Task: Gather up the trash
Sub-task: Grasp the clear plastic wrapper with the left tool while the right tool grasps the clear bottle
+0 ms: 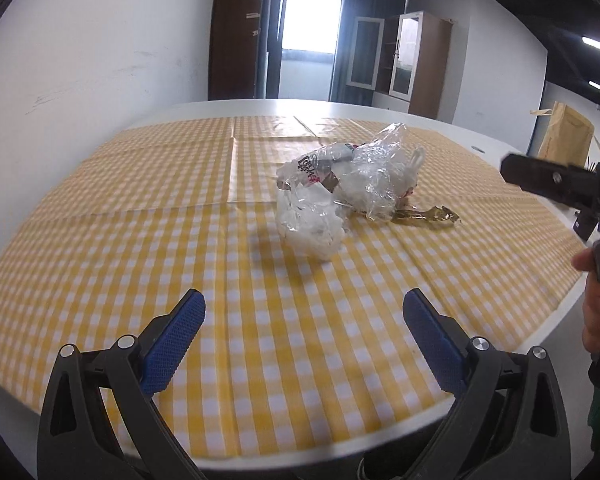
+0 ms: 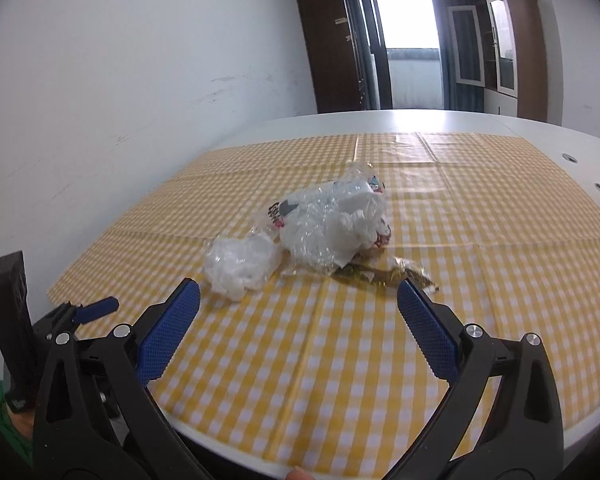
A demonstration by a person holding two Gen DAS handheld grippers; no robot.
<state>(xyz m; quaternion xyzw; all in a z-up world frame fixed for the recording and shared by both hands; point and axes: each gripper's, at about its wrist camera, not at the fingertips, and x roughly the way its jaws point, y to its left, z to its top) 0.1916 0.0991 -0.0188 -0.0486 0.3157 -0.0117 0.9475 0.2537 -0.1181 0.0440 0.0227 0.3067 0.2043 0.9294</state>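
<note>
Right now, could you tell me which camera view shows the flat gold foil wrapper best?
The right wrist view: the gold foil wrapper lies nearer and longer. The left wrist view shows it smaller, half behind crumpled clear plastic.

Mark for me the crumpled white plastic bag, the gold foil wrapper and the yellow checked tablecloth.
crumpled white plastic bag [image 2: 242, 266], right wrist view, middle of the wad
gold foil wrapper [image 1: 430, 216], left wrist view, its flattened strip right of the pile
yellow checked tablecloth [image 1: 148, 240], left wrist view, bare cloth left of the pile
</note>
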